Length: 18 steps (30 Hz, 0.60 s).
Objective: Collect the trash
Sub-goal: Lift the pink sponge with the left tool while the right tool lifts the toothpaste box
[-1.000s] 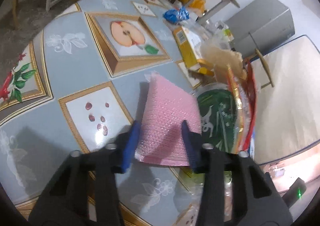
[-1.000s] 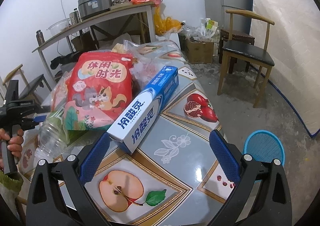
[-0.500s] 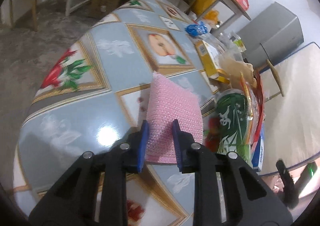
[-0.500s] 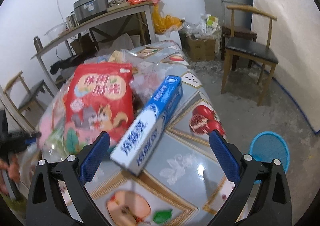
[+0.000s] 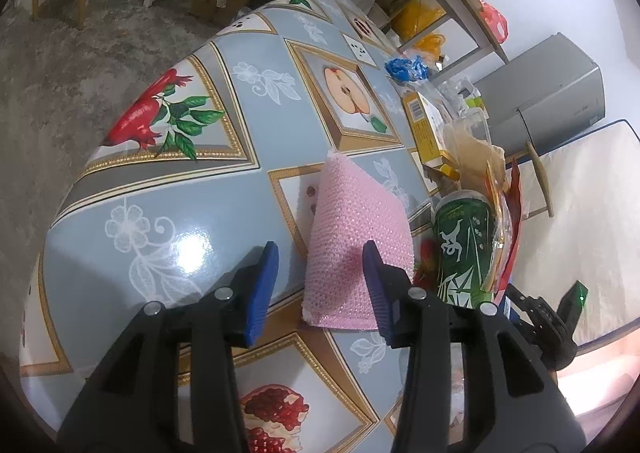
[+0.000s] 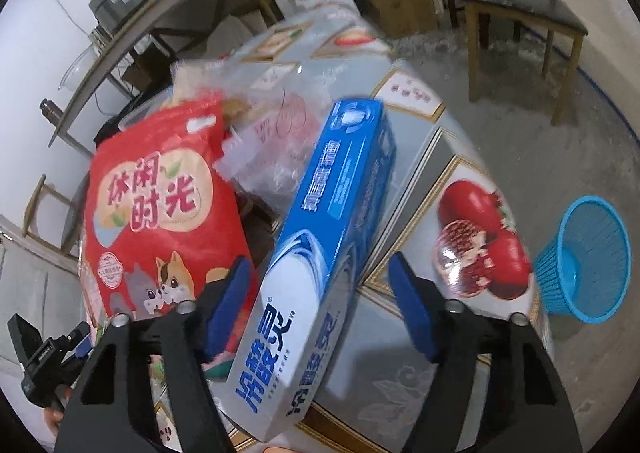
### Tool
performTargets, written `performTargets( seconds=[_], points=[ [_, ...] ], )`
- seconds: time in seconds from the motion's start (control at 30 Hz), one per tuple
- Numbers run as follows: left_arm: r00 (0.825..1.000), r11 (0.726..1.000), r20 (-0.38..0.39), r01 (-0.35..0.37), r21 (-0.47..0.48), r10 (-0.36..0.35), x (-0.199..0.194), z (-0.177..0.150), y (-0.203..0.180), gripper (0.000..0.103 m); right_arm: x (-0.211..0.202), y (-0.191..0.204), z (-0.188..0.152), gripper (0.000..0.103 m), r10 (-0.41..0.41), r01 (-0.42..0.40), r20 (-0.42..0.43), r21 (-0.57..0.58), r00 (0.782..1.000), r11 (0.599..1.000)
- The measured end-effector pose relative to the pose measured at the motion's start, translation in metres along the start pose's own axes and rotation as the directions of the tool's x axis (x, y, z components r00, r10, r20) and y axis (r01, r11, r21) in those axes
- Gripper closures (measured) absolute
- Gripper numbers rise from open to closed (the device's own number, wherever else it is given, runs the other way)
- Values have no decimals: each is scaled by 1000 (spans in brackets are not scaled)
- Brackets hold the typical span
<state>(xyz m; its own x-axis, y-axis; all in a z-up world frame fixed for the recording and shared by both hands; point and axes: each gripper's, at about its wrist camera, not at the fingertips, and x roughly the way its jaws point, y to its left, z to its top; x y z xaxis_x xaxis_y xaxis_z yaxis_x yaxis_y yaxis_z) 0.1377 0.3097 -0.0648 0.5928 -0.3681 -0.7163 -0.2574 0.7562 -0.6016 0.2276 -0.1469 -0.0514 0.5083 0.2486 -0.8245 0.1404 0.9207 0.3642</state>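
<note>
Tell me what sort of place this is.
Probably a lived-in home dining or storage room: a fruit-patterned oilcloth table piled with wrappers, a wooden chair on bare concrete, and a grey rice cooker on a shelf.

Even indoor light, heavy fisheye bending

Glare spot on the tablecloth (image 5: 188, 253) at 8 o'clock; right view motion-blurred toward 12; dark vignette rims both.
</note>
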Motion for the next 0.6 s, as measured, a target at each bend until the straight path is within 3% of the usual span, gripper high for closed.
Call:
performTargets(
  seconds=[0.1,0.23,0.43,0.6],
  points=[
    [1000,1000,2,1,-4,-1,-2,-1,1,62,5,-7,-1,54,62,-60,-30,44,998,997],
    [1000,1000,-2,5,-5,-5,-2,-3,0,59,-6,-19,-6,61,67,-66,-14,78,998,995],
    [1000,1000,-22,8,25,-8,2,-6,-10,50,-29,-35,-23,65,80,-77,-28,101,996,992],
    [999,999,-31,-11,37,12,8,-4,-16,50,-38,-41,-35,65,93,-88,-45,94,995,992]
  ],
)
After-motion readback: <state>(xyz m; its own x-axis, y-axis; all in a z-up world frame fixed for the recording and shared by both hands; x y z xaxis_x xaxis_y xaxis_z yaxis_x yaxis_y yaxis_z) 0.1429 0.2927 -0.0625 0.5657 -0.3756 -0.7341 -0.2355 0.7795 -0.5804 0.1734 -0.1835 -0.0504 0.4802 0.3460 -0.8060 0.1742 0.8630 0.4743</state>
